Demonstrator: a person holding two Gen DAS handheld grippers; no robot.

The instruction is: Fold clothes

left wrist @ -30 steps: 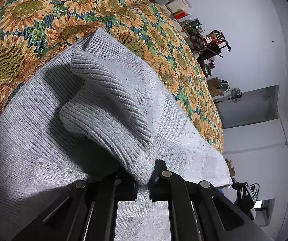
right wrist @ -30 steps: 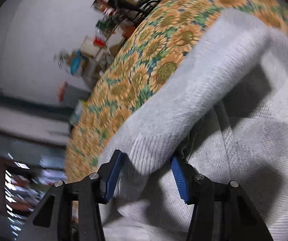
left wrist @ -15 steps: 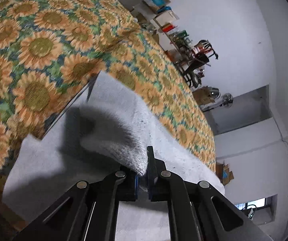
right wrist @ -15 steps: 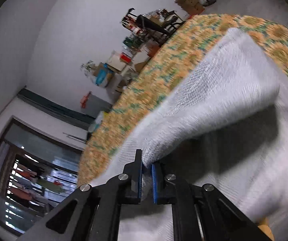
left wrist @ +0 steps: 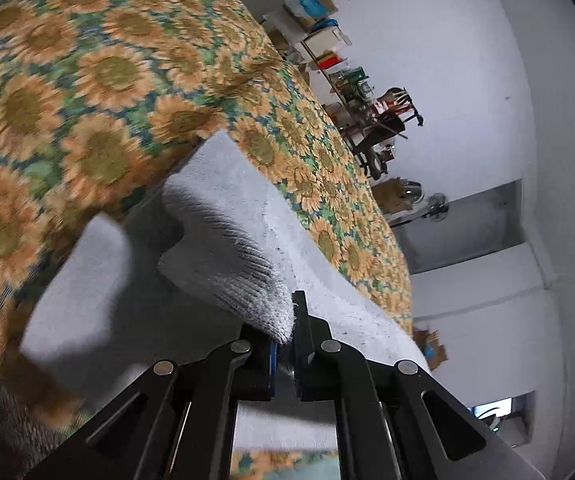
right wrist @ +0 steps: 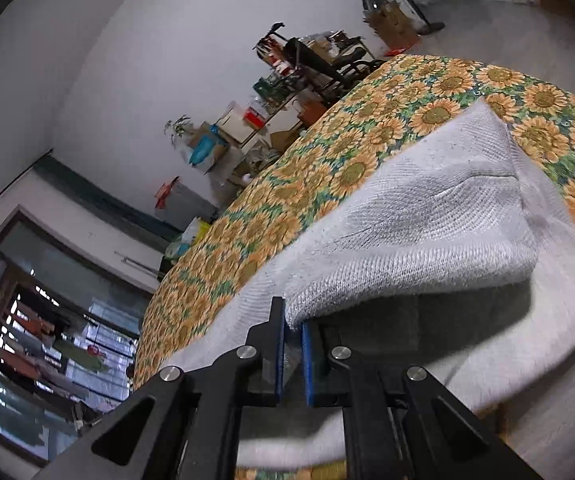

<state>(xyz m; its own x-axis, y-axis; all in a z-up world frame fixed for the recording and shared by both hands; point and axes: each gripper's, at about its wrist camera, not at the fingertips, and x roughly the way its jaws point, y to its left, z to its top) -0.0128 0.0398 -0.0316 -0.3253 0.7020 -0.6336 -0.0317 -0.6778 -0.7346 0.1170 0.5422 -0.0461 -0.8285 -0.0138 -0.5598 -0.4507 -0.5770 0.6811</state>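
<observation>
A light grey knitted sweater (left wrist: 227, 216) lies on a table covered with a sunflower-print cloth (left wrist: 87, 80). My left gripper (left wrist: 285, 332) is shut on a ribbed edge of the sweater and holds it lifted off the layer below, which lies in shadow. In the right wrist view the same sweater (right wrist: 427, 216) spreads over the sunflower cloth (right wrist: 367, 120). There my right gripper (right wrist: 293, 328) is shut on another edge of the knit, raised so that a fold arches above the flat part.
Past the table's far edge, shelves and a cart full of clutter (left wrist: 367, 92) stand against a white wall, with a floor fan (left wrist: 435, 208) beside a doorway. The right wrist view shows the cluttered shelves (right wrist: 287, 80) and a barred window (right wrist: 47, 340) on the left.
The right gripper, open around the sweater edge one second ago, has shut on it. Both grippers have risen, lifting the held edges higher off the table.
</observation>
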